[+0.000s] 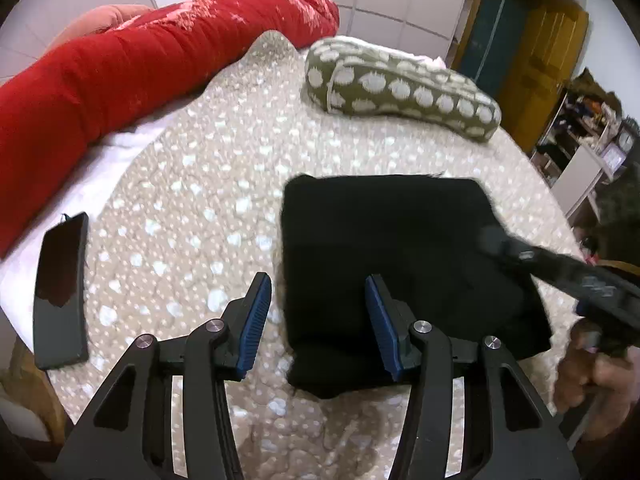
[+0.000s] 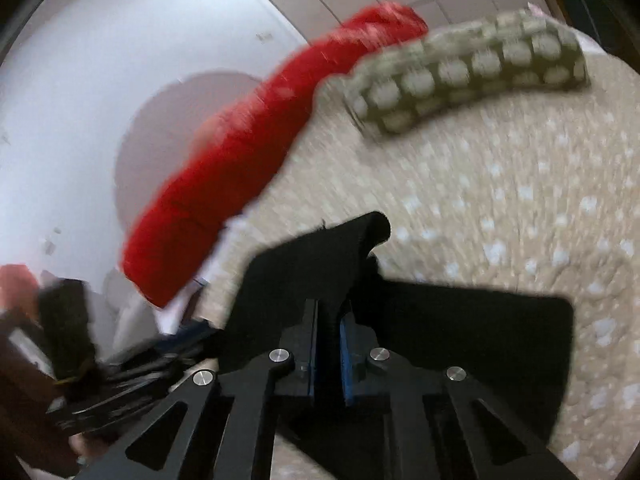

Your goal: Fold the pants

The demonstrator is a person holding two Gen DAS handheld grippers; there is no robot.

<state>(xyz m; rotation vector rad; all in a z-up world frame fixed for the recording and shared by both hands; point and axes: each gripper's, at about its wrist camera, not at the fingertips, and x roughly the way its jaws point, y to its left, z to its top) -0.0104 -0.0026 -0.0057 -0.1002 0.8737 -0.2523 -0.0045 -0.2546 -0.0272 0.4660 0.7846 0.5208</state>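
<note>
Left wrist view takes in the whole bedspread [image 1: 192,184], beige with pale blotches, filling the frame from edge to edge. Along its far left side runs the long red bolster [image 1: 120,64], with the olive spotted pillow [image 1: 396,84] lying well apart from it at the far end of the bed. Now the pants [image 1: 400,248]: black, already folded down to a squarish bundle, resting flat on the bedspread in the middle right of this view. The left gripper [image 1: 318,320] hangs just above the near-left edge of that bundle, jaws spread wide, one blue pad over bare bedspread and the other over the black cloth, gripping nothing. Over on the left, near the edge of the bed, a dark phone [image 1: 60,288] lies face up, well apart from the pants.

Switch to the right wrist view, and it is badly blurred. The right gripper [image 2: 329,356] has its jaws pressed together on a fold of the pants [image 2: 480,336], with a flap of black fabric standing up out of the pinch and curling over at the top. The rest of the garment spreads to the right on the bedspread [image 2: 500,184]. The red bolster [image 2: 256,148] and spotted pillow [image 2: 472,76] smear across the background.
</note>
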